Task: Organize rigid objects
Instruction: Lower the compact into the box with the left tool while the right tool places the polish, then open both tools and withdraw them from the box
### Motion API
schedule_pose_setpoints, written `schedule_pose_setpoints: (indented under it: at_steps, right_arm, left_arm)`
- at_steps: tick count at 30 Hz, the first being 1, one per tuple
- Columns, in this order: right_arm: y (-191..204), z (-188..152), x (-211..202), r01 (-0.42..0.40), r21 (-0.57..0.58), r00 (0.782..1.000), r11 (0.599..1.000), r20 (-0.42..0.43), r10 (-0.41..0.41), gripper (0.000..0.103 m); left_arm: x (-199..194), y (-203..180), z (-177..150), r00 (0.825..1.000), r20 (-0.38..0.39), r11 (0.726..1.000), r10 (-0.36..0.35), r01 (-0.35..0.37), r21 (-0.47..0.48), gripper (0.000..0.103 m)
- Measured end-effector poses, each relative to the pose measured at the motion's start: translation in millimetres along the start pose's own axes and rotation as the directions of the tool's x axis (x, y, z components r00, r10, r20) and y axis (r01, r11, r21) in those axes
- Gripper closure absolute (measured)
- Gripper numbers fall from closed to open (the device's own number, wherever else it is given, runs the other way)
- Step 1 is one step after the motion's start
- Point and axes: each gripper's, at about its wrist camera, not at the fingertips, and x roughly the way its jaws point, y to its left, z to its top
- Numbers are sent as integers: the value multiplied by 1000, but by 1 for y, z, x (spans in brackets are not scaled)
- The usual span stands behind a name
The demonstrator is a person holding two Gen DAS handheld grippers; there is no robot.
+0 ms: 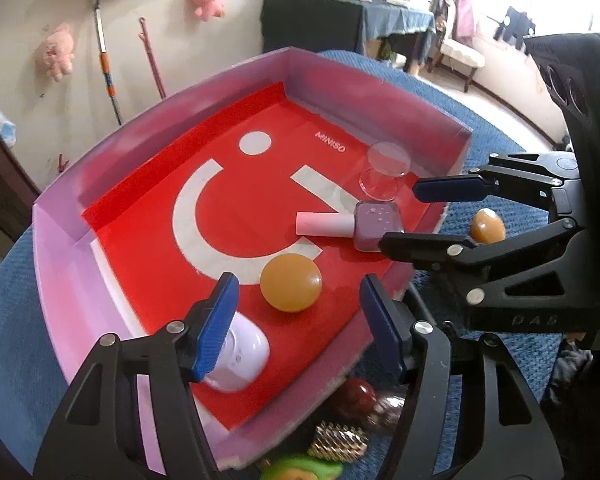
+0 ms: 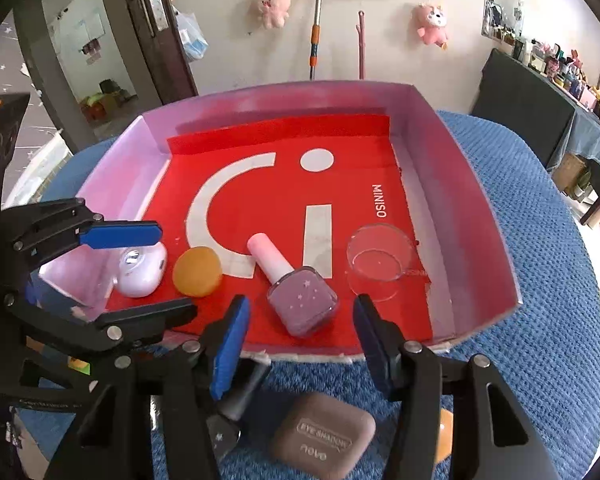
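A pink-walled box [image 1: 60,240] [image 2: 472,208] with a red floor sits on a blue cloth. In it lie a purple nail-polish bottle [image 1: 364,224] [image 2: 300,300], an orange ball [image 1: 291,282] [image 2: 197,271], a clear glass cup [image 1: 384,172] [image 2: 380,262] and a white pod-shaped case [image 1: 244,354] [image 2: 142,270]. My left gripper [image 1: 300,328] [image 2: 148,272] is open and empty over the box's near edge, by the ball. My right gripper [image 2: 300,344] [image 1: 404,214] is open and empty just in front of the nail polish.
On the cloth outside the box lie a brown eyeshadow case [image 2: 322,438], a second orange ball [image 1: 487,226], a dark red ball [image 1: 356,398], a gold spiky object [image 1: 338,442], a green toy [image 1: 304,470] and a brush [image 2: 236,400].
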Motion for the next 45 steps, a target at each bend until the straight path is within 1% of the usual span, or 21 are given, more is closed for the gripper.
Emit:
schedule_pose_setpoints:
  at_steps: [6, 7, 8, 9, 11, 13, 14, 16, 18, 20, 22, 24, 28, 32, 33, 35, 38, 39, 40, 42, 45]
  right_arm:
    - [-6, -2, -32, -29, -8, 998, 1000, 56, 30, 40]
    - [-7, -3, -38, -36, -12, 997, 999, 69, 36, 36]
    - [-7, -4, -43, -42, -16, 996, 999, 81, 43, 33]
    - [-8, -5, -52, -48, -26, 994, 999, 100, 50, 30]
    - [-8, -10, -66, -45, -45, 990, 998, 130, 50, 27]
    - [-9, -13, -77, -38, -60, 986, 997, 158, 47, 20]
    - [-9, -16, -85, -35, -68, 984, 997, 175, 47, 19]
    - [-10, -22, -96, -36, -80, 979, 996, 200, 51, 15]
    - [-11, -29, -109, -45, -94, 971, 995, 228, 65, 10]
    - [-12, -39, -121, -48, -110, 963, 993, 259, 75, 10]
    - [-12, -49, -131, -46, -126, 955, 991, 287, 81, 5]
    - [-12, -61, -142, -33, -138, 943, 990, 323, 77, 0]
    - [-8, -85, -154, -13, -175, 920, 984, 383, 80, 0]
    - [-8, -107, -155, -21, -168, 903, 986, 420, 91, 0]
    - [-9, -113, -152, -24, -164, 899, 986, 427, 93, 0]
    - [-10, -120, -147, -20, -156, 896, 987, 436, 87, 0]
    - [-11, -134, -134, 16, -141, 893, 990, 448, 49, 0]
    - [-11, -138, -130, 15, -135, 894, 991, 445, 47, 0]
    - [-12, -141, -126, 6, -131, 896, 991, 442, 53, 0]
    - [-15, -146, -115, -20, -109, 901, 994, 429, 65, 0]
    - [-17, -150, -99, -22, -100, 914, 995, 402, 61, 0]
  left_arm:
    - [-29, -1, -13, 996, 80, 993, 33, -23, -118, 40]
    - [-36, -1, -16, 994, 104, 989, 46, -31, -146, 37]
    - [-42, -2, -18, 990, 124, 985, 63, -42, -168, 28]
    - [-49, -3, -20, 985, 150, 979, 87, -56, -198, 25]
    - [-66, -7, -25, 968, 214, 963, 133, -75, -257, 24]
    - [-80, -13, -30, 955, 251, 956, 158, -84, -282, 24]
    - [-85, -15, -32, 948, 263, 950, 178, -96, -296, 23]
    - [-99, -27, -39, 926, 302, 940, 225, -125, -316, 22]
    - [-107, -36, -44, 910, 324, 933, 259, -148, -328, 19]
    - [-117, -49, -50, 888, 356, 926, 292, -170, -337, 15]
    - [-126, -63, -59, 859, 390, 913, 331, -187, -362, 14]
    - [-131, -75, -65, 844, 408, 907, 347, -193, -374, 13]
    - [-136, -96, -78, 813, 438, 895, 384, -212, -393, 13]
    - [-133, -120, -95, 765, 460, 871, 451, -263, -415, 13]
    - [-130, -123, -98, 762, 455, 865, 461, -271, -422, 13]
    - [-125, -126, -104, 766, 441, 857, 468, -272, -437, 13]
    - [-113, -124, -115, 791, 416, 853, 449, -241, -463, 13]
    - [-106, -121, -118, 801, 401, 847, 445, -231, -479, 13]
    - [-101, -119, -120, 799, 385, 830, 462, -235, -506, 13]
    - [-89, -116, -126, 820, 356, 824, 448, -224, -520, 13]
    - [-76, -112, -131, 836, 327, 816, 440, -220, -535, 13]
